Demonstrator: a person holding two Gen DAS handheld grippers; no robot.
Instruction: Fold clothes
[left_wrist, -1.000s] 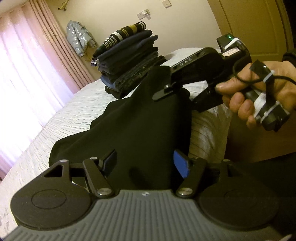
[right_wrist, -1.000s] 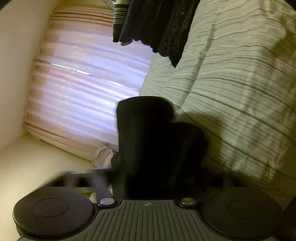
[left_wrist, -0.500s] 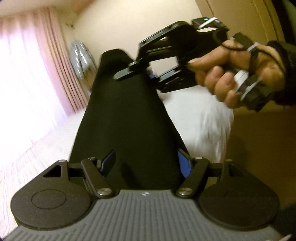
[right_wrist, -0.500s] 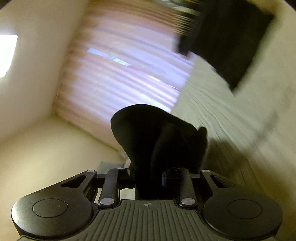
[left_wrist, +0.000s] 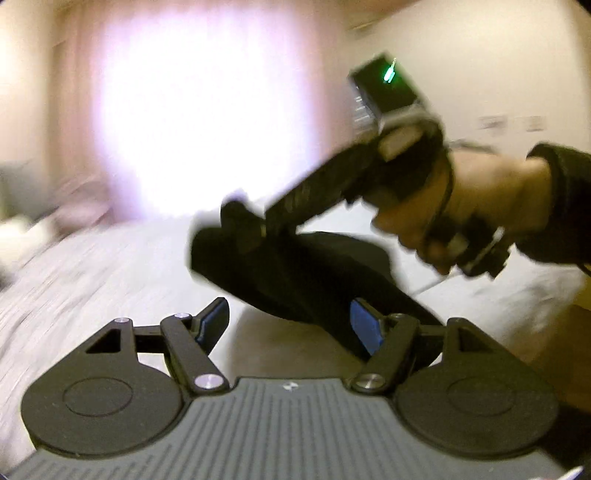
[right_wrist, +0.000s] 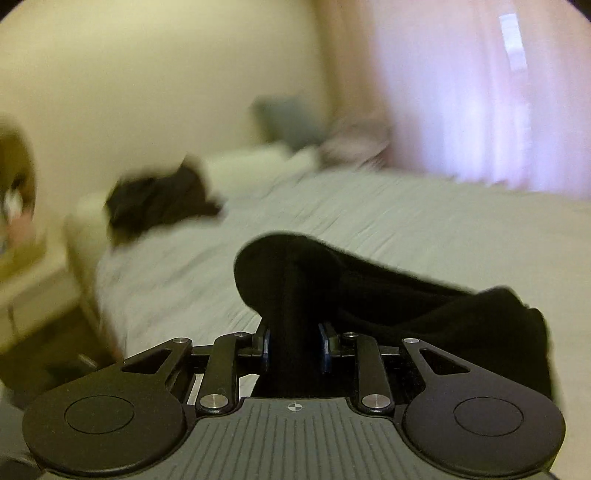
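The right gripper is clamped on a fold of the black garment, holding it above the white bed. The left gripper stands wide open, empty; the garment hangs just beyond its right finger. A hand grips the right tool.

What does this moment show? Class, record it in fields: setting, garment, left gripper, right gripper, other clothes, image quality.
setting: bed with pale ribbed cover, pink curtain behind
garment: black garment, bunched, held over the bed
left gripper: left gripper open; garment lies against its right finger only
right gripper: right gripper shut on the garment, held by a hand
other clothes: dark pile at the far end of the bed
image quality: motion-blurred; garment type unclear
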